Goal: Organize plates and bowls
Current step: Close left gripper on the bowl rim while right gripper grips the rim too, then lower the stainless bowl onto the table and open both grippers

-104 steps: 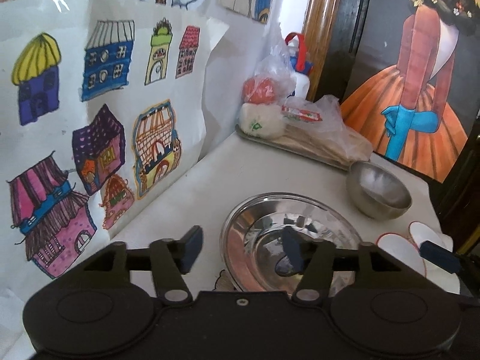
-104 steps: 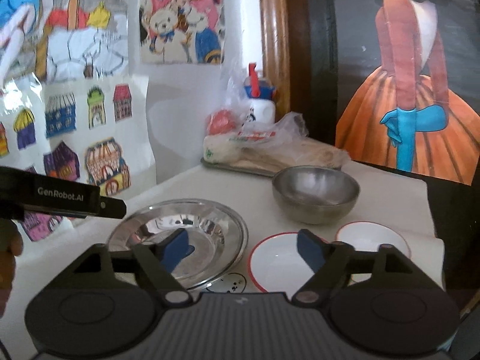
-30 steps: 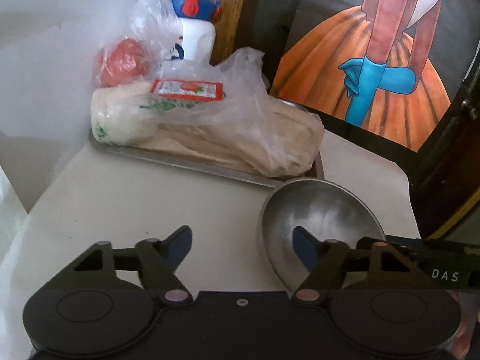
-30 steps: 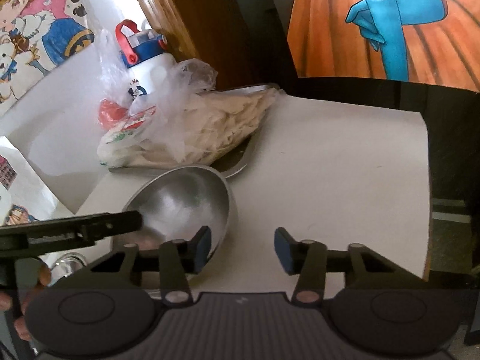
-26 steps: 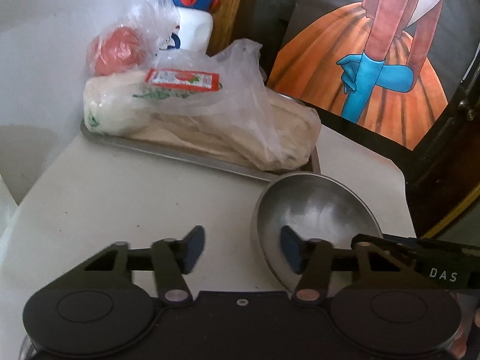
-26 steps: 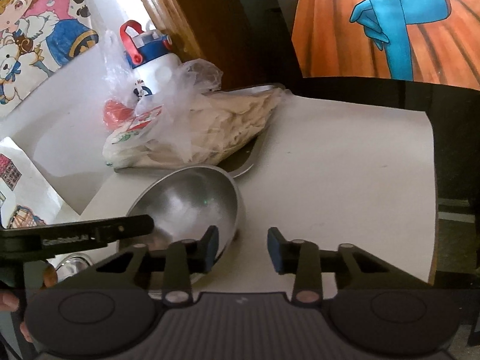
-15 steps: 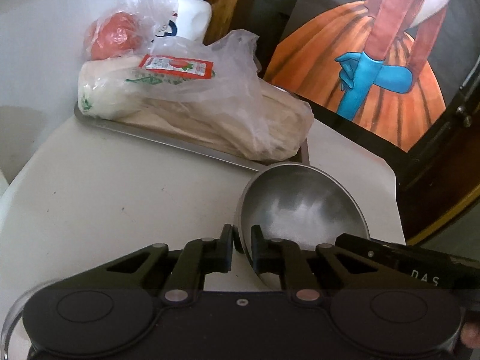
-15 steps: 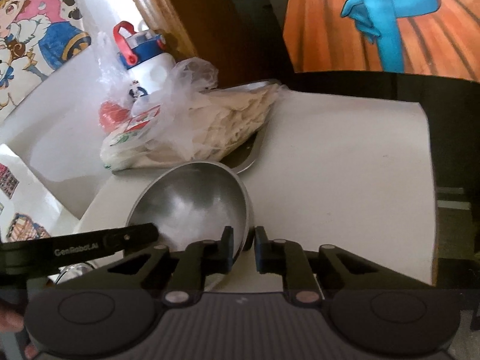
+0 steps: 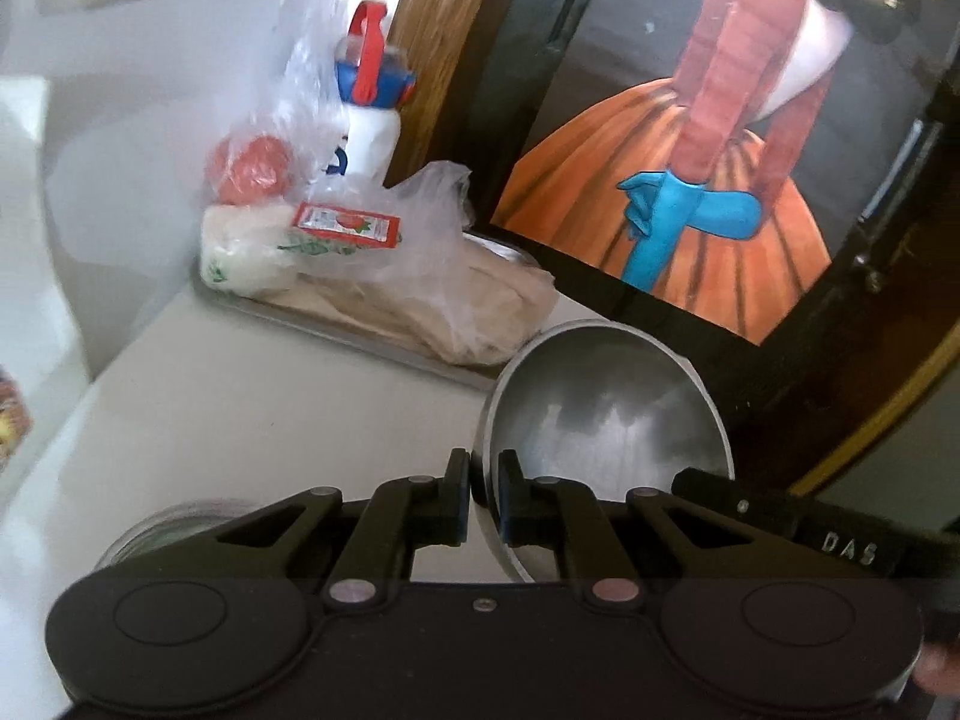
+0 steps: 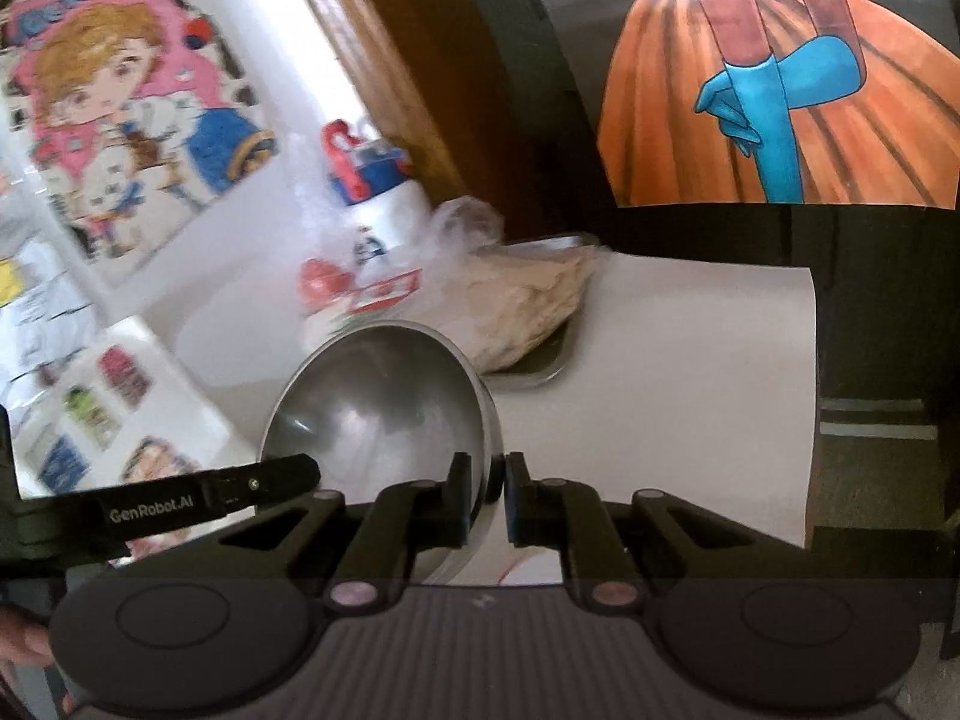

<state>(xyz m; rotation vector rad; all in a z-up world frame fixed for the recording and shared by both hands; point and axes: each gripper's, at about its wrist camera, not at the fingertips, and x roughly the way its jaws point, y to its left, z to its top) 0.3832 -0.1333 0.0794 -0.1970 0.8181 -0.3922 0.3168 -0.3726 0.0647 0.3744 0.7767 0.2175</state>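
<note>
Both tools (image 9: 482,498) (image 10: 483,495) pinch bowl (image 9: 606,414) rim.

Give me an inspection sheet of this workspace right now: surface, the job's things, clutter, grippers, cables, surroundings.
Surface: white tabletop, bare in the middle.
Job's things: metal bowl tilted, gripped at opposite sides of its rim; steel plate edge low left in the left wrist view.
Clutter: metal tray bearing plastic bags of food; white bottle with blue and red cap behind it.
Grippers: left hand-held gripper shut on the bowl's rim; right hand-held gripper shut on the bowl's other side.
Cables: nothing seen.
Surroundings: painting of an orange skirt; wooden frame; children's drawings on the wall.
</note>
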